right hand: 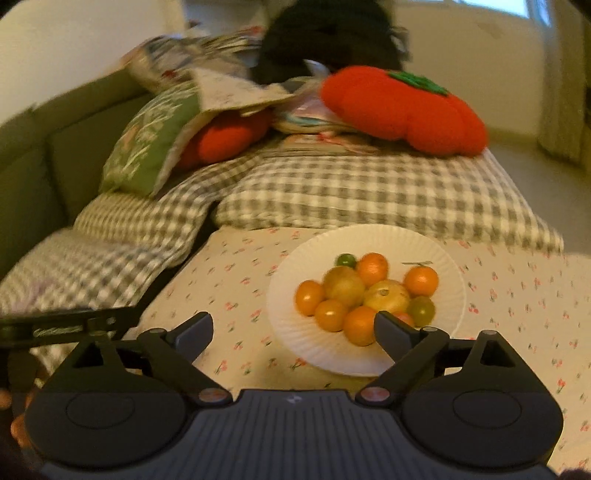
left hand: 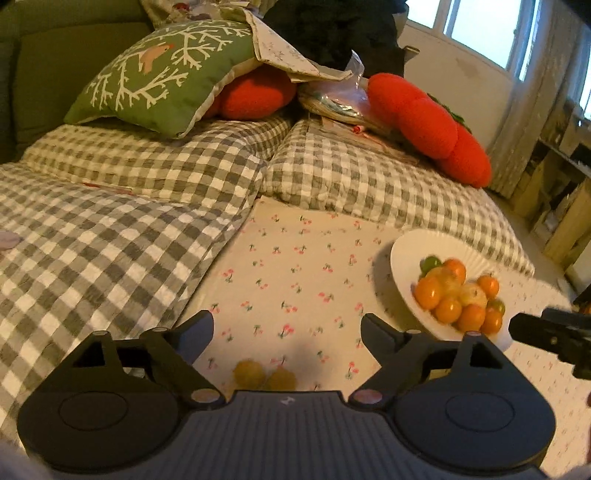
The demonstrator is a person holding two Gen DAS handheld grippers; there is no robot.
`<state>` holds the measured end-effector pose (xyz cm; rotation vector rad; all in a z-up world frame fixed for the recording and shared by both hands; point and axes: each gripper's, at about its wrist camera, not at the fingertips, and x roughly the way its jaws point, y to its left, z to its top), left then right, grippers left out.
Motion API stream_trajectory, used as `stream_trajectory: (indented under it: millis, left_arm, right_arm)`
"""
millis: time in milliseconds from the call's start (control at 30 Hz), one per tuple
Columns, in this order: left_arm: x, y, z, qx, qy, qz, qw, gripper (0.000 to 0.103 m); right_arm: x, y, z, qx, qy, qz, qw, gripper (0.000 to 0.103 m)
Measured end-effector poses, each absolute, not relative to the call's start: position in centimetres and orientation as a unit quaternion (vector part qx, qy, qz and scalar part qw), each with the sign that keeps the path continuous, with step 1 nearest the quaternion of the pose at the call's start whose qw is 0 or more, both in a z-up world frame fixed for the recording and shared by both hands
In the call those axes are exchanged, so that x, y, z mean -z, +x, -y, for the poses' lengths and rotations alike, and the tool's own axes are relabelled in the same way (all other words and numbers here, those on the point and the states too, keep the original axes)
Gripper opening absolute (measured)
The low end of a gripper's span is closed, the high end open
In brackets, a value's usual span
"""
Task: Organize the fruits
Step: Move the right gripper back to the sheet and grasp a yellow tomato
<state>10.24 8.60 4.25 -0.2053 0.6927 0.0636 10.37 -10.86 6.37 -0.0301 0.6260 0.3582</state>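
Pile of small fruits [right hand: 364, 295] is sitting in the middle of a white paper plate [right hand: 291, 266]; mostly orange ones, two bigger yellow ones at centre, a couple of green ones at the pile's far and right edges; plate is lying on a cherry-print sheet [right hand: 240, 258] on the bed; two yellowish fruits [left hand: 264, 374] are lying loose on the sheet, well apart from the plate, just in front of the left tool [left hand: 286, 326]; left tool is hanging spread wide, pinching nothing; right tool [right hand: 293, 326] is hovering over the plate's near edge, spread wide, holding nothing, its right finger overlapping the nearest orange fruit in view; contact unclear; grey checked pillows [left hand: 177, 162] are lying behind the sheet; green cushion [left hand: 162, 74] and red tomato plush [right hand: 402, 107] are sitting on top of the pillows; window [left hand: 484, 22] is showing at far right.
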Motion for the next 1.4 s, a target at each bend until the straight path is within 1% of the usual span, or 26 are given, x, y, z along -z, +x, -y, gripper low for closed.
stream_trajectory:
  millis: [200, 433, 600, 700, 833, 933, 1000, 1067, 1133, 1200, 1233, 1333, 1367, 1400]
  left_arm:
    - [-3.2, 8.8, -8.4, -0.022, -0.092, -0.352, 0.931, 0.084]
    - [-2.4, 9.4, -8.7, -0.018, -0.089, -0.363, 0.927, 0.085]
    - [-1.4, 9.8, -8.6, -0.014, -0.087, -0.38, 0.921, 0.087]
    - [-0.9, 10.0, -8.2, -0.008, -0.08, -0.389, 0.918, 0.087]
    - [-0.7, 10.2, -8.0, -0.008, -0.067, -0.393, 0.917, 0.087]
    - [-0.6, 10.6, -8.6, -0.01, -0.082, -0.4, 0.913, 0.087]
    - [-0.4, 10.9, -9.5, -0.013, -0.107, -0.407, 0.907, 0.087]
    - [-0.1, 11.2, -10.5, -0.018, -0.135, -0.413, 0.9, 0.086]
    - [0.1, 11.4, -11.2, -0.024, -0.157, -0.417, 0.895, 0.086]
    - [0.3, 11.5, -11.6, -0.028, -0.171, -0.42, 0.891, 0.086]
    - [0.3, 11.4, -11.8, -0.029, -0.176, -0.421, 0.889, 0.086]
    - [0.3, 11.4, -11.9, -0.027, -0.186, -0.423, 0.887, 0.086]
    - [0.3, 11.4, -11.9, -0.028, -0.186, -0.422, 0.887, 0.086]
    - [0.2, 11.4, -11.9, -0.029, -0.185, -0.422, 0.887, 0.086]
  right_arm:
    - [-6.7, 8.6, 9.2, -0.207, -0.053, -0.311, 0.926, 0.098]
    - [-3.8, 7.2, 7.9, -0.213, -0.098, -0.371, 0.899, 0.098]
    - [-1.6, 6.7, 6.9, -0.223, -0.123, -0.416, 0.873, 0.096]
    - [-0.5, 6.6, 6.5, -0.216, -0.134, -0.431, 0.866, 0.092]
    - [0.5, 6.9, 6.4, -0.208, -0.146, -0.445, 0.859, 0.085]
    - [1.0, 7.1, 6.5, -0.205, -0.147, -0.455, 0.854, 0.075]
    - [1.2, 7.1, 6.6, -0.202, -0.151, -0.46, 0.851, 0.069]
    - [1.6, 7.1, 6.5, -0.193, -0.169, -0.461, 0.849, 0.061]
    - [1.9, 6.9, 6.2, -0.189, -0.192, -0.458, 0.847, 0.058]
    - [2.3, 6.9, 6.1, -0.196, -0.194, -0.466, 0.841, 0.051]
    - [2.5, 6.9, 6.0, -0.198, -0.196, -0.469, 0.838, 0.046]
    - [2.7, 7.0, 5.9, -0.202, -0.196, -0.468, 0.837, 0.044]
    - [2.7, 7.1, 5.9, -0.202, -0.193, -0.469, 0.838, 0.038]
    - [2.7, 7.1, 5.9, -0.206, -0.19, -0.469, 0.838, 0.034]
